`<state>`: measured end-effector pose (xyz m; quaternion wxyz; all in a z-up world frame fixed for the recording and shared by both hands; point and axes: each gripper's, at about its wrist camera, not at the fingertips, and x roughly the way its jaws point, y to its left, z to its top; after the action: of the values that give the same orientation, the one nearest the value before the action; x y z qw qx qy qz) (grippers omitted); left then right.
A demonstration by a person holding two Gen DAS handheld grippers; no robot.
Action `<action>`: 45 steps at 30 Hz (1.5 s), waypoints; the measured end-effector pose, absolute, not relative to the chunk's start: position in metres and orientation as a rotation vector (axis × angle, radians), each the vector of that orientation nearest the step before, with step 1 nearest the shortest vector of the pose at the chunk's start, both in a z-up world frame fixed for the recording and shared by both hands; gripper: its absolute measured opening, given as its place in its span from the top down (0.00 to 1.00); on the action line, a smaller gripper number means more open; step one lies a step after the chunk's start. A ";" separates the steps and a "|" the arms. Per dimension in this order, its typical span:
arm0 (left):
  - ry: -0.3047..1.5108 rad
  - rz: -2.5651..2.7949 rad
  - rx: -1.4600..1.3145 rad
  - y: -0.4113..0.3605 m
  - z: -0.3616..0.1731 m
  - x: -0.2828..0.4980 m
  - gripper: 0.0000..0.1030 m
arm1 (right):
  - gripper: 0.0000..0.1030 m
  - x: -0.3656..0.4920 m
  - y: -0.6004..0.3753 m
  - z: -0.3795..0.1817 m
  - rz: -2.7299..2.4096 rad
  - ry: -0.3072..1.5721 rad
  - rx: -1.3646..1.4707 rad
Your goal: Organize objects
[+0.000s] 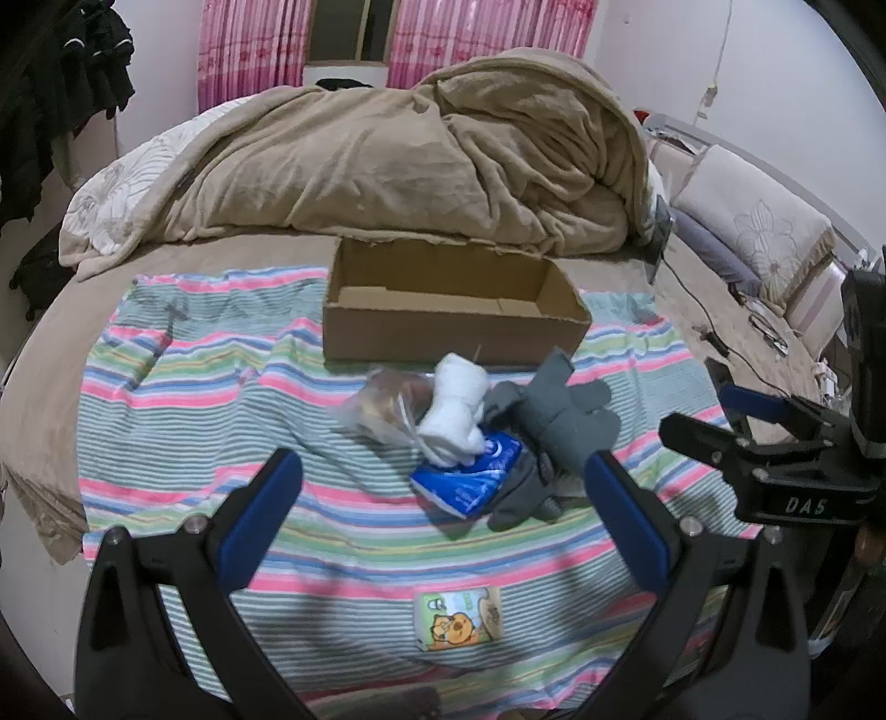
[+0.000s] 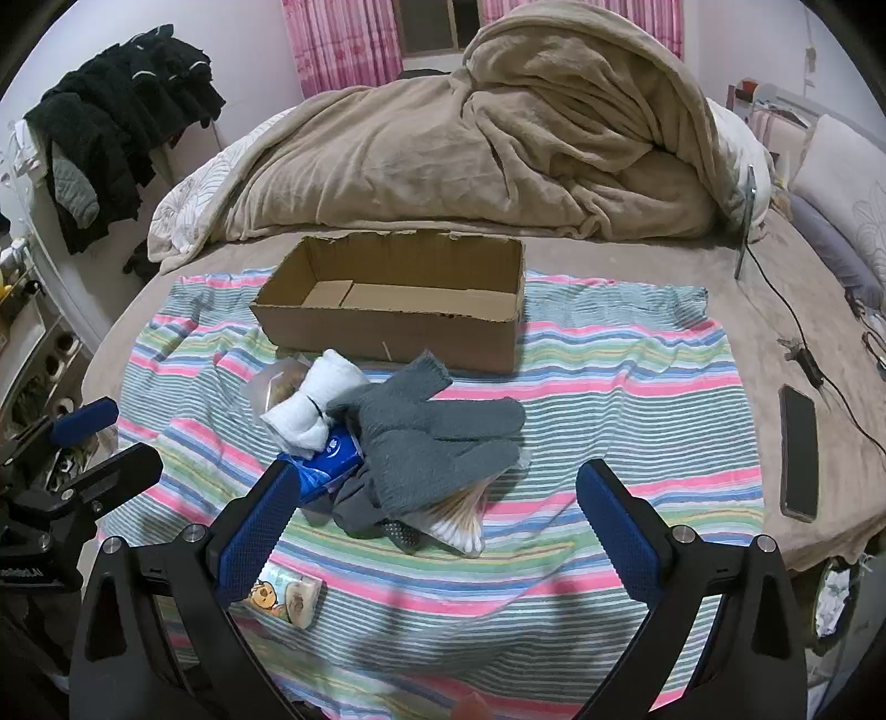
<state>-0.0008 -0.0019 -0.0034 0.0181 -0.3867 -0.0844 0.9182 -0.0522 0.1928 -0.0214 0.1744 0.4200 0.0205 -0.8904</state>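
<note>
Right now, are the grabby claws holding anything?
No. The left gripper and right gripper are both open and empty, above the pile with the grey gloves.

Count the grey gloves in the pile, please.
2. One grey glove lies on top of the pile, fingers pointing right. A second, darker glove lies partly beneath it, beside the blue packet. More could be hidden underneath.

A rumpled beige blanket [image 2: 498, 149] is lying heaped across the upper middle of the bed, pink curtains [image 2: 343, 41] hanging behind it. Dark clothes [image 2: 122, 111] are hanging at upper left, while a black phone [image 2: 799, 453] is lying at right near a trailing cable [image 2: 786, 310].
</note>
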 end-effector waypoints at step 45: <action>-0.276 2.850 -1.186 -0.005 0.001 0.011 0.01 | 0.01 -0.042 0.188 -0.014 -2.506 0.050 1.194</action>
<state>0.0105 -0.0045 0.0010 0.0209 -0.3827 -0.0891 0.9193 -0.0420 0.1880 -0.0143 0.1816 0.4228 0.0177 -0.8877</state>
